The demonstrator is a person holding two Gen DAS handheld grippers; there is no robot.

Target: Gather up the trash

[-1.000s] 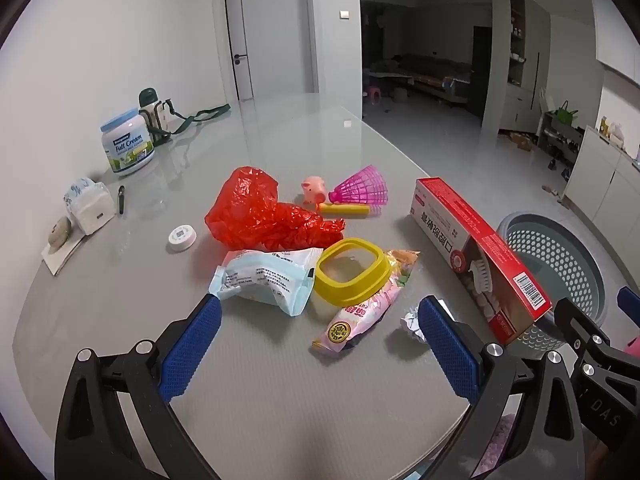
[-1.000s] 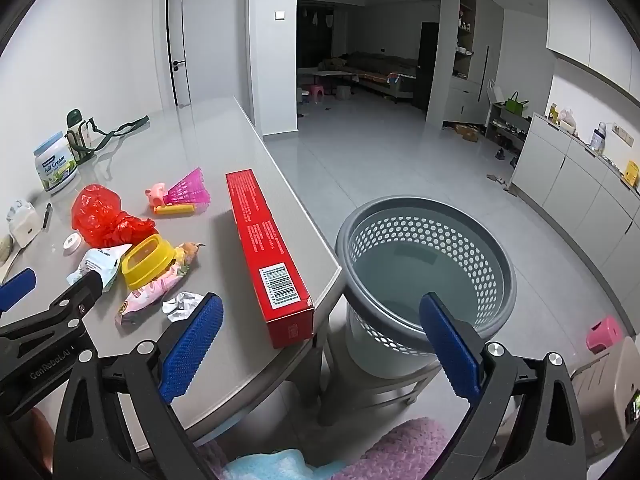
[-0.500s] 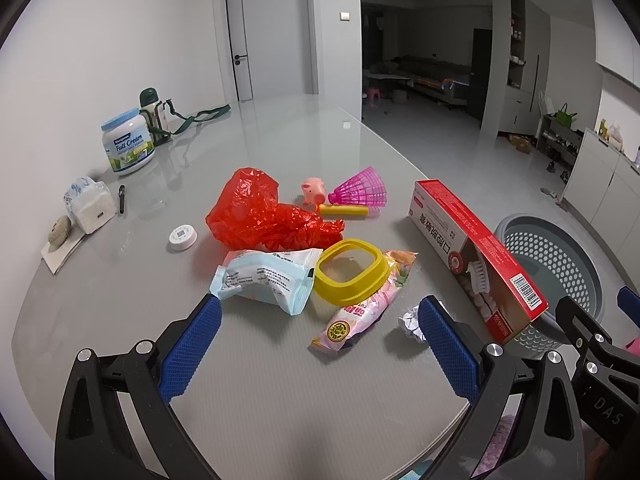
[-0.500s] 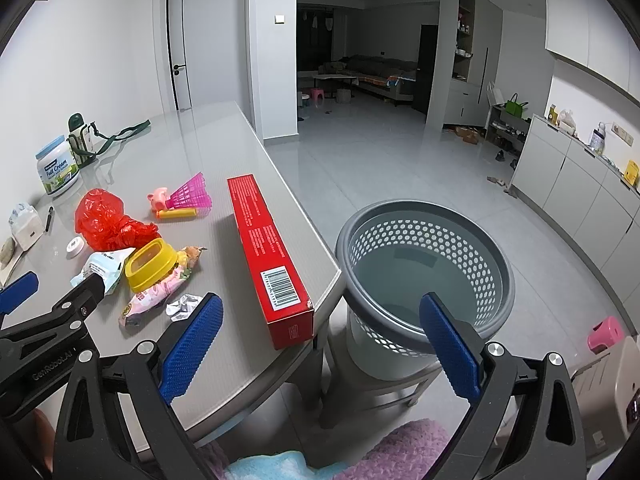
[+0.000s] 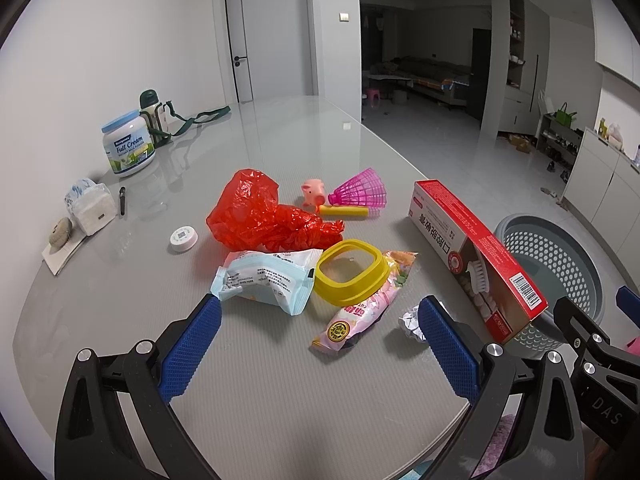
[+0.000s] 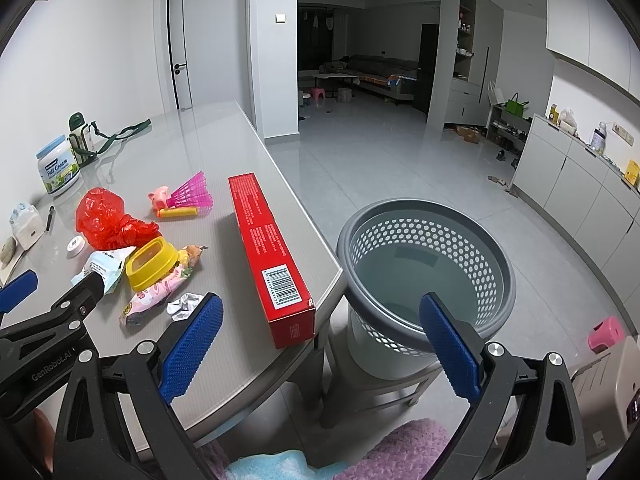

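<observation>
Left wrist view: the left tongs (image 5: 316, 344) hang wide open over the near part of the grey desk (image 5: 120, 320), holding nothing. The trash lies in a loose cluster just beyond them. A crumpled red plastic bag (image 5: 268, 218) sits farthest, a pale blue wipes packet (image 5: 266, 280) lies near the left pad, and a pink snack wrapper (image 5: 366, 304) with a round yellow emblem stretches under a yellow ring-shaped lid (image 5: 352, 272). A small ball of crumpled foil (image 5: 412, 322) lies just beside the right pad. A long red box (image 5: 474, 252), printed with Chinese characters, a brush picture and a barcode, rests along the desk's right edge.

Behind the bag stand a pink toy pig (image 5: 314, 194), a pink shuttlecock (image 5: 360, 194) and a yellow stick (image 5: 344, 211). Far left are a white tub (image 5: 128, 144) labelled "Full Cream", a green-capped bottle (image 5: 151, 114) with a strap, a tissue pack (image 5: 90, 206), a pen (image 5: 122, 200) and a small white disc (image 5: 183, 237).

In the right wrist view the right tongs (image 6: 320, 348) are also spread wide and empty, off the desk's near right corner, with the grey perforated basket (image 6: 424, 264) on a stool just beyond. The left tongs' arm there reads "GenRobot.AI".
</observation>
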